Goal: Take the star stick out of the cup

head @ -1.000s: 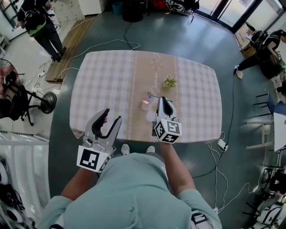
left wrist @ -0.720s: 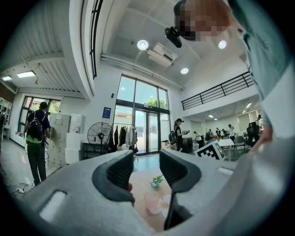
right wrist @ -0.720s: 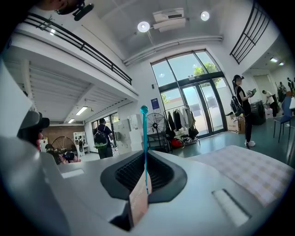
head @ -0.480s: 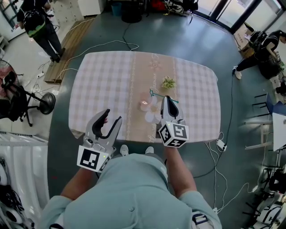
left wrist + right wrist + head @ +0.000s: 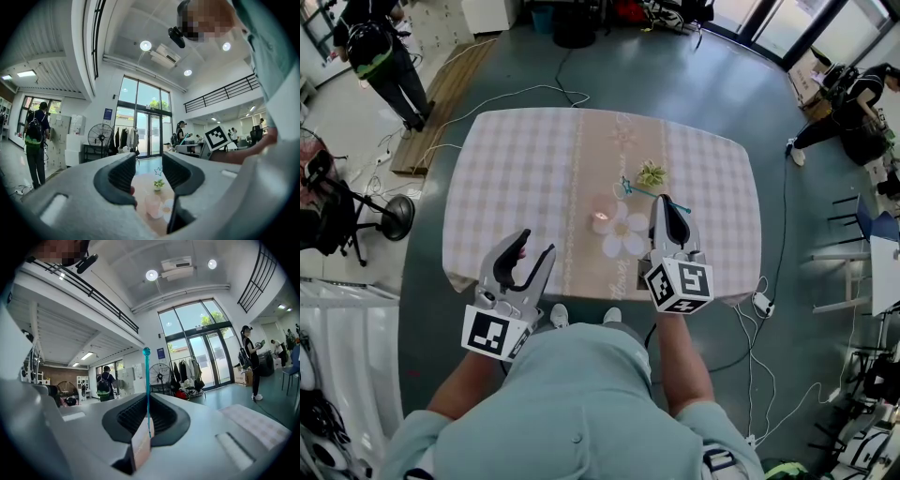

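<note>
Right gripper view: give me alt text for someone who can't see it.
The right gripper is shut on the teal star stick, which stands upright between its jaws. Behind are tall glass doors, a fan and a standing person.

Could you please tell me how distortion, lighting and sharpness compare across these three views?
Head view: even daylight, sharp, the table bowed at its edges by the wide lens. Left gripper view: strong fisheye inside a dark round border, bright windows behind, the near fingers soft. Right gripper view: the same fisheye, a ceiling lamp blown out to white, the star stick sharp.
</note>
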A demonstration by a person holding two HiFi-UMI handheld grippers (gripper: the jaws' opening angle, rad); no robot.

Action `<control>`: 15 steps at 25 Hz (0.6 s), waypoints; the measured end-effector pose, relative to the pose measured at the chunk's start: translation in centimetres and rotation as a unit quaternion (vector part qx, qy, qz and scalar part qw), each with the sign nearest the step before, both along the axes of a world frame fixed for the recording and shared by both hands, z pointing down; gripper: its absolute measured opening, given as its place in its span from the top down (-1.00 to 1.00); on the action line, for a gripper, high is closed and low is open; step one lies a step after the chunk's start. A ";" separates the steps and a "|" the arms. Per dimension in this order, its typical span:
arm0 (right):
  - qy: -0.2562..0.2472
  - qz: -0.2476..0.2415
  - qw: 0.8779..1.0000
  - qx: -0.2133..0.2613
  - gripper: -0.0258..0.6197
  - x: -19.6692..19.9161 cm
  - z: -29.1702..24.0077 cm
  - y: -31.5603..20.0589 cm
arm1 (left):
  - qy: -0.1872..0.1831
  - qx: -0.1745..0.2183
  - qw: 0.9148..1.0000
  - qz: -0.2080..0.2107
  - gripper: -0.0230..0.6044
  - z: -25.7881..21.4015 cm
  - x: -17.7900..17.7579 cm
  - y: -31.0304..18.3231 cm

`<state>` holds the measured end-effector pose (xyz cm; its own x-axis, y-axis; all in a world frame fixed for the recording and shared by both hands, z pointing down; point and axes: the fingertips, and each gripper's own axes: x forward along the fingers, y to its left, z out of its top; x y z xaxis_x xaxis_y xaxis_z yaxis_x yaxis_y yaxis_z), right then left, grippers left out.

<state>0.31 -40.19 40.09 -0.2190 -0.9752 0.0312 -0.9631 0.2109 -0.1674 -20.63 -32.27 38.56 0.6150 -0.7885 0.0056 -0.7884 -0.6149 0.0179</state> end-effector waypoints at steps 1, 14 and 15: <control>0.002 -0.001 1.000 0.003 0.89 0.0 -0.4 0.1 | 0.000 0.000 1.000 0.000 0.36 0.1 0.0 0.0; 0.014 -0.022 0.999 0.020 0.89 -0.6 -3.4 0.5 | 0.003 0.001 1.000 -0.002 0.36 0.0 0.3 -0.2; 0.014 -0.023 0.999 0.021 0.89 -0.7 -3.4 0.5 | 0.003 0.001 1.000 -0.002 0.36 0.0 0.2 -0.2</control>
